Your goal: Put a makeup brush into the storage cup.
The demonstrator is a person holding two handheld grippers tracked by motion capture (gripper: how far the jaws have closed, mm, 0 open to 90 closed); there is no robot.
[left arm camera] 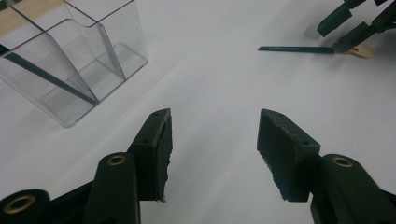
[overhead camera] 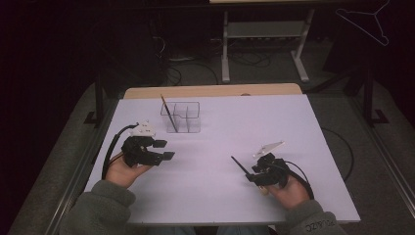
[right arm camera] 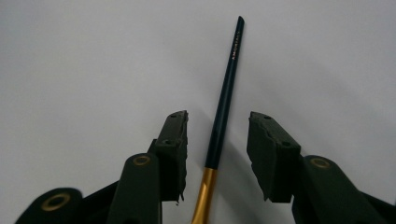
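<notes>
right claw [right arm camera: 217, 154] — parted, untouching; brush [right arm camera: 223, 107] between jaws — handle pointing ahead

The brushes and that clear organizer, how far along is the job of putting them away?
Done: one brush already leans in the clear organizer. In hand: the right hand-held gripper straddles a second brush lying on the white table, pads not yet pressing it. Left: grip it, lift it and drop it into the organizer. The left hand-held gripper waits open and empty.
</notes>
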